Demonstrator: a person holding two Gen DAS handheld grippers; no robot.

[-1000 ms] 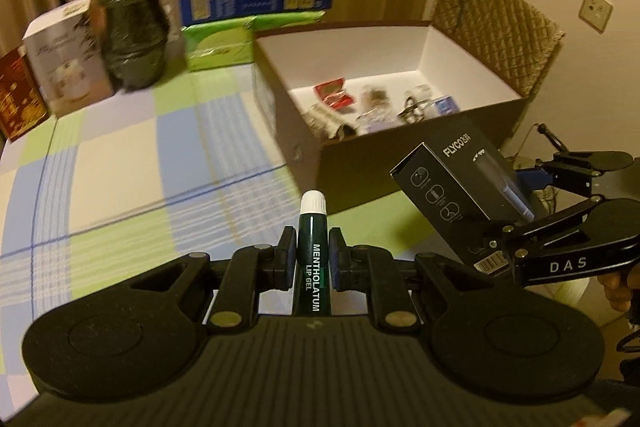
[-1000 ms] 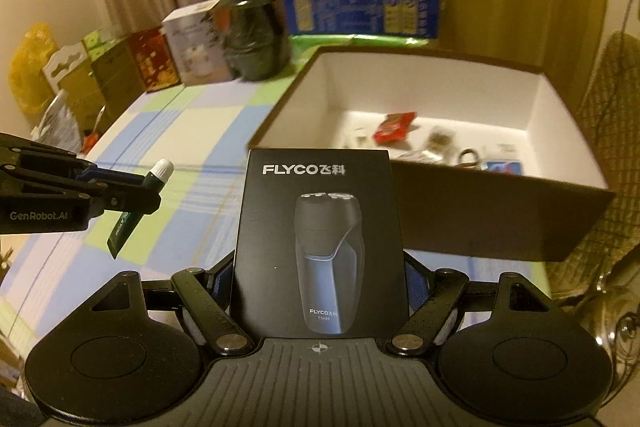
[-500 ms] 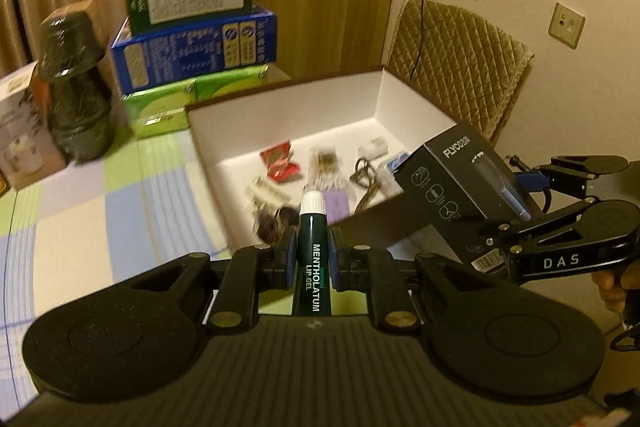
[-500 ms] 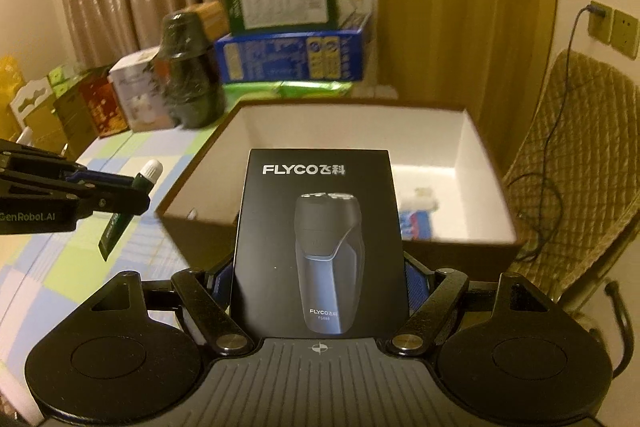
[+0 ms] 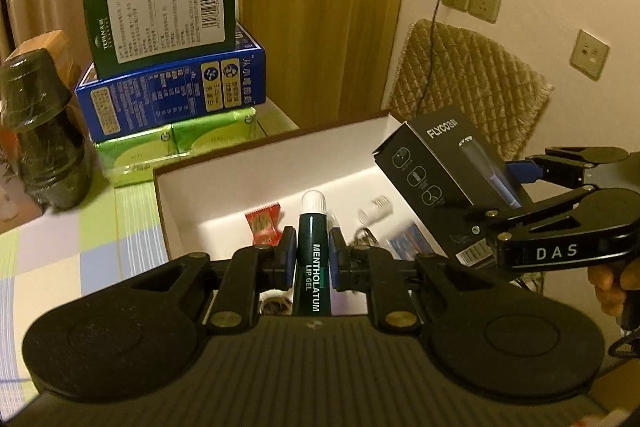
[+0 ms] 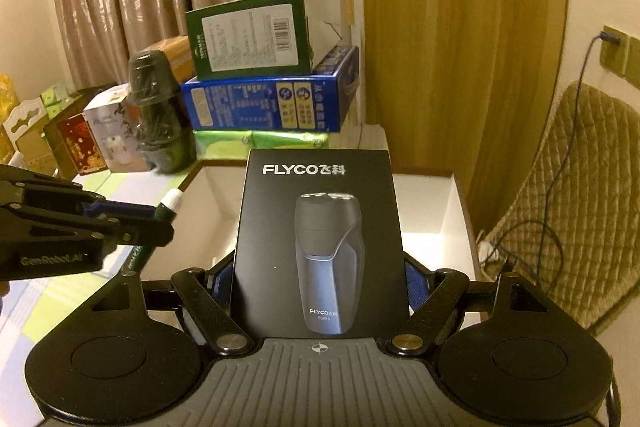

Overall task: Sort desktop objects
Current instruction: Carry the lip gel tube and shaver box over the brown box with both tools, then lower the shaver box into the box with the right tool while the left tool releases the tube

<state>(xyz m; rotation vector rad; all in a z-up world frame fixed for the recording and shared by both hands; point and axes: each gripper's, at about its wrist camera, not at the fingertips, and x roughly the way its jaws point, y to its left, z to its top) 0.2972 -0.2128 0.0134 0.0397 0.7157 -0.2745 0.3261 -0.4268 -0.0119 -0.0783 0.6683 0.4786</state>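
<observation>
Right gripper: clamps black shaver box upright, over the open cardboard box.
Left gripper: at left, apparently pinching a white-capped green tube.

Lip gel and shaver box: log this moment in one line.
left hand-held gripper: shut on lip gel | right hand-held gripper: shut on shaver box | both over open box

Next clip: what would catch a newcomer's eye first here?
Most striking is the black FLYCO shaver box, clamped upright in the right claw over the open white-lined cardboard box. Beside it, the left claw grips a dark green Mentholatum lip gel tube, white cap forward, above the small items inside. Behind stands a stack of green and blue cartons.
</observation>
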